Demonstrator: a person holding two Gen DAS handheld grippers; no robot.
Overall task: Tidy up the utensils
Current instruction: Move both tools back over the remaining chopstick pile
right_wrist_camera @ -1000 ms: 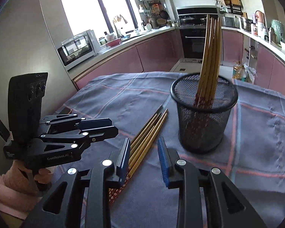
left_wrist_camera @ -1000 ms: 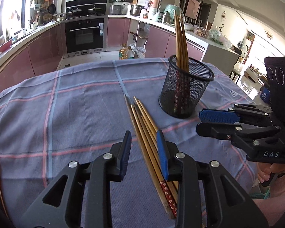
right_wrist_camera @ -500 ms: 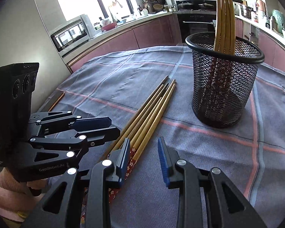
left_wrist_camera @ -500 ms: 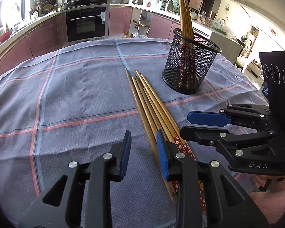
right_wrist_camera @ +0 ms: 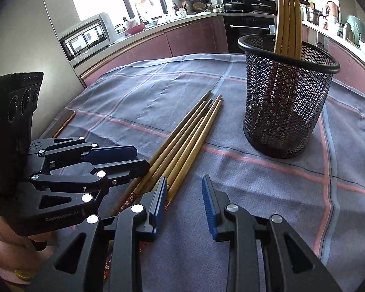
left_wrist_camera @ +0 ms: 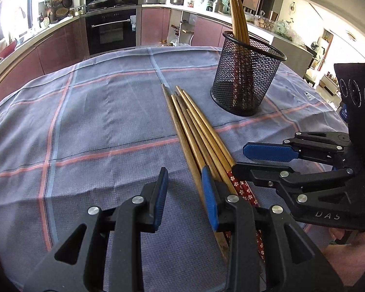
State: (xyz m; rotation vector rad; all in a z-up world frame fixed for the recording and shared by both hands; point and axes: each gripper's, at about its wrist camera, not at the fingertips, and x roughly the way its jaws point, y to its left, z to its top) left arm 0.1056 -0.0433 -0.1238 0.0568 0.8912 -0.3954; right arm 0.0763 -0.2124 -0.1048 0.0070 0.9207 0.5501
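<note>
**Chopsticks beside the basket, not yet gripped**

Chopsticks lay bundled on the counter's cloth beside the mesh basket. Left gripper jaws were opening, right gripper jaws apart, both empty. Best straddle one stick squarely before closing.

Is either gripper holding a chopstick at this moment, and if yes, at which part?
No, nothing is held. The left gripper and the right gripper are both empty, near the decorated ends of the loose chopsticks on the cloth.
</note>
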